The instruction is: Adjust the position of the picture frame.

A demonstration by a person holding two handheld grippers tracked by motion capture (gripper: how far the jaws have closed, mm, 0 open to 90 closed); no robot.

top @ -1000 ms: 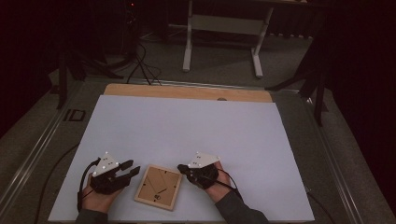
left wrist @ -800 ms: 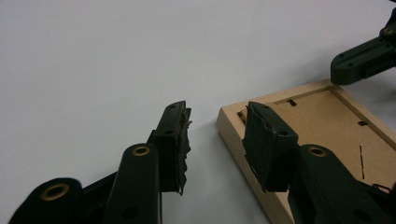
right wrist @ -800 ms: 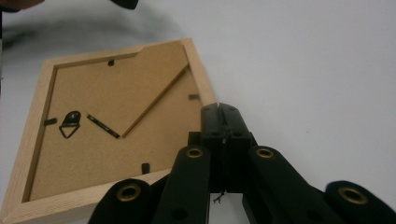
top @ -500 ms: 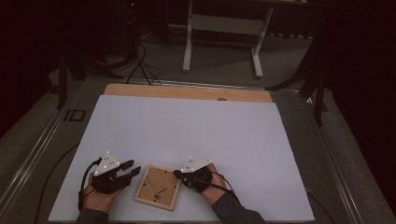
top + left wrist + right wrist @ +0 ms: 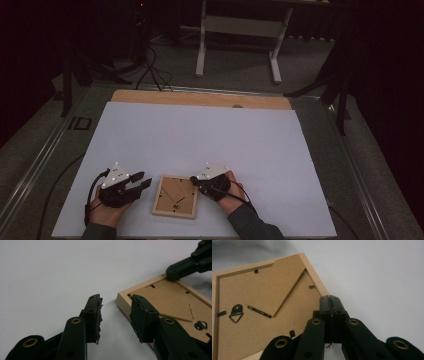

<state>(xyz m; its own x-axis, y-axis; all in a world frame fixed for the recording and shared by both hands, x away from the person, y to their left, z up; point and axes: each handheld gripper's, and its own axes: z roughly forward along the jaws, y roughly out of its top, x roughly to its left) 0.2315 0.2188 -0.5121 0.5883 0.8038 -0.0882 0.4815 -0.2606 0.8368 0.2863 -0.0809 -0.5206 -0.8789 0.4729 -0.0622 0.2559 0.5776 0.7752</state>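
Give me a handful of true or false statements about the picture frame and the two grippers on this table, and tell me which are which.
1. The picture frame lies back side up on the white table. True.
2. The left gripper clamps the frame's edge. False: its jaws stand apart beside the frame's corner, with nothing between them.
3. The right gripper has its jaws shut together. True.
4. A metal hanging loop sits on the frame's backing board. True.
5. The frame stands upright on its fold-out stand. False: it lies flat, with the stand folded against the backing.
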